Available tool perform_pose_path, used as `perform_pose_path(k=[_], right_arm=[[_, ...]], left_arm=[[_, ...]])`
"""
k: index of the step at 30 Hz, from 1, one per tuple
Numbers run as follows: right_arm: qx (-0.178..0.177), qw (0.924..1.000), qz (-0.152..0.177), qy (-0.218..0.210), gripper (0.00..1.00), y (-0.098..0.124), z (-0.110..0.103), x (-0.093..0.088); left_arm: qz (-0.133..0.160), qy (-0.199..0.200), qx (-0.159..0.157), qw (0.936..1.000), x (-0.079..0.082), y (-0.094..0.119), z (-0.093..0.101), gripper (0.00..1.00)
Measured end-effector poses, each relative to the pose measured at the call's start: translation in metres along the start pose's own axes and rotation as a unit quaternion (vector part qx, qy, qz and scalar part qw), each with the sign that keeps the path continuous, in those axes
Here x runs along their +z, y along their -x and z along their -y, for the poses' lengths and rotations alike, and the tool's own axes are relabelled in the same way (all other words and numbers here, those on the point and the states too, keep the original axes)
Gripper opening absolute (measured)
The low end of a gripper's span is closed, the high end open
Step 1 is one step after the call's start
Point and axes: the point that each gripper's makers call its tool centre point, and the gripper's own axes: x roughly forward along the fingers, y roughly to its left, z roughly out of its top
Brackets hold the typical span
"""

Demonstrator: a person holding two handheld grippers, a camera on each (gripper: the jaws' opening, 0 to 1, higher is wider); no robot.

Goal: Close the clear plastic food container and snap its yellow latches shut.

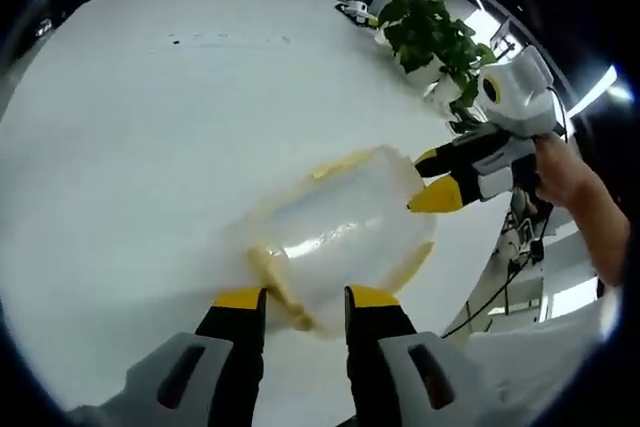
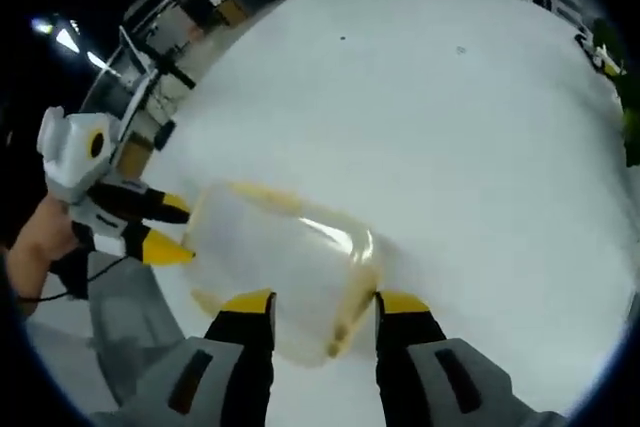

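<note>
**Clear food container between two hand-held grippers at the corner of a white bench**

White, smooth and matte, the bench (image 1: pixel 150 147) spreads wide and bare away from the container in both views, with plenty of open surface beyond it. Its near corner and edge run close by the container; past that edge the floor drops away, with cables and dark office furniture in the distance. At the far edge of the bench, in the left gripper view, stands a leafy green plant (image 1: pixel 432 35) in a white pot.

Near that corner of the bench sits the clear plastic food container (image 1: pixel 345 237), a rounded rectangular box of cloudy, glossy plastic that catches a bright streak of light. Yellow latches (image 1: pixel 272 275) line its sides. Whether the lid is fully seated cannot be told.

The left hand-held gripper (image 1: pixel 304 299) has black jaws tipped in yellow, parted to about the width of the container's end, the tips right beside the near latch; contact is unclear. The right hand-held gripper (image 2: pixel 325 303) is likewise spread open, its yellow tips flanking the opposite end of the container. In the left gripper view a person's hand (image 1: pixel 565 172) grips the right tool's white body.
</note>
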Motion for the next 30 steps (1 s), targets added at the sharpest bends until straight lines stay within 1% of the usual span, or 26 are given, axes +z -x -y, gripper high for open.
perform_pose_path(k=[6,9,10,11,12,13,15,16,17,18,19,22,24,30], right_arm=[[0.001,0.9999,0.008,-0.013,0.36,-0.001,-0.001,0.000],[-0.001,0.9999,0.012,-0.010,0.35,-0.001,-0.001,0.000],[-0.001,0.9999,0.010,-0.013,0.34,-0.002,-0.002,-0.001],[-0.001,0.9999,0.011,-0.012,0.34,-0.003,-0.004,-0.001],[0.000,0.9999,0.009,-0.009,0.33,-0.004,-0.003,-0.001],[0.004,0.9998,0.002,-0.020,0.32,-0.005,-0.003,-0.001],[-0.003,0.9998,-0.011,-0.015,0.32,-0.006,-0.003,0.000],[-0.002,0.9996,-0.014,-0.023,0.29,-0.006,-0.004,0.000],[-0.003,0.9993,-0.006,-0.036,0.29,-0.006,-0.003,0.006],[-0.004,0.9998,-0.002,-0.019,0.30,-0.005,-0.005,0.008],[-0.005,0.9998,-0.011,-0.016,0.30,-0.004,-0.007,0.006],[-0.012,0.9995,-0.013,-0.026,0.31,-0.003,-0.006,0.004],[-0.009,0.9995,-0.004,-0.029,0.31,-0.001,-0.005,0.001],[-0.014,0.9986,0.008,-0.050,0.32,0.000,-0.007,-0.005]], left_arm=[[-0.008,-0.004,0.003,1.0000,0.002,-0.002,0.001,0.29],[-0.010,-0.004,0.001,0.9999,0.002,-0.003,0.001,0.28],[-0.005,-0.005,0.001,1.0000,0.007,0.002,0.001,0.26],[-0.015,-0.001,-0.004,0.9999,0.007,0.007,0.004,0.25],[-0.018,-0.005,0.000,0.9998,0.008,0.010,0.005,0.25],[-0.027,-0.018,0.005,0.9995,0.006,0.003,0.003,0.25],[-0.032,-0.010,0.005,0.9994,0.006,-0.001,0.002,0.24],[-0.033,-0.009,0.006,0.9994,0.006,-0.003,0.002,0.24],[-0.035,-0.002,0.007,0.9994,0.004,-0.003,0.000,0.24],[-0.031,0.005,0.006,0.9995,0.003,-0.004,0.000,0.23],[-0.030,0.005,0.005,0.9995,0.003,-0.004,0.001,0.23],[-0.021,0.006,0.006,0.9997,0.003,-0.002,0.001,0.23],[-0.018,0.003,0.001,0.9998,0.004,-0.003,0.000,0.24],[-0.021,-0.010,0.000,0.9997,0.007,-0.002,-0.002,0.24]])
